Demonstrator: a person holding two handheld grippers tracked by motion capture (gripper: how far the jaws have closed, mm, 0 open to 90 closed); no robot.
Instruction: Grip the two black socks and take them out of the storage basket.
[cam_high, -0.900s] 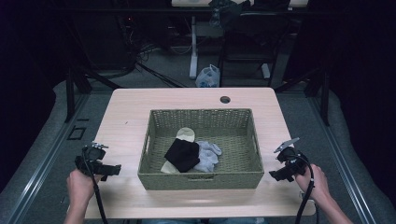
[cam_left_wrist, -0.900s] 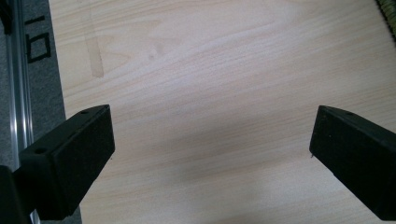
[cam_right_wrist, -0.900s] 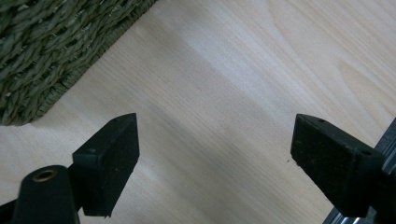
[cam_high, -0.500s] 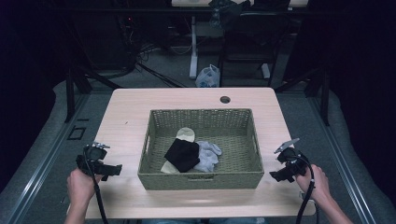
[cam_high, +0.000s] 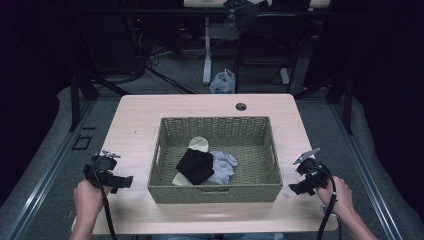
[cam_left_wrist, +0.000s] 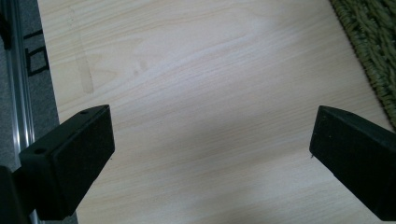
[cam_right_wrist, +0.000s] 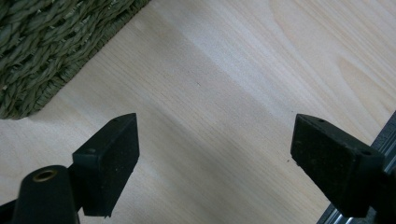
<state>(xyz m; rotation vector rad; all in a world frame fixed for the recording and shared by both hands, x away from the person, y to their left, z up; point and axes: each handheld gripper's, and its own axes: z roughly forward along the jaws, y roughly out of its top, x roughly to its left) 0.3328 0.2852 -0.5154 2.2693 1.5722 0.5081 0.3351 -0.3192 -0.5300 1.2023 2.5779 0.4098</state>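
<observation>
high view: woven basket (cam_high: 215, 192) sits mid-frame on the table (cam_high: 150, 112) w/ a black sock (cam_high: 195, 166), a grey sock (cam_high: 222, 166) and a cream sock (cam_high: 199, 144) piled inside, lower centre. left gripper (cam_high: 122, 181) lower left, right gripper (cam_high: 295, 188) lower right, both beside the basket, apart from it

left gripper view: jaws wide apart, nothing btwn them, bare wood below, basket edge upper right

right gripper view: jaws spread too, empty, basket corner upper left

judgement: socks untouched, no reach begun, sorting is all ahead
</observation>
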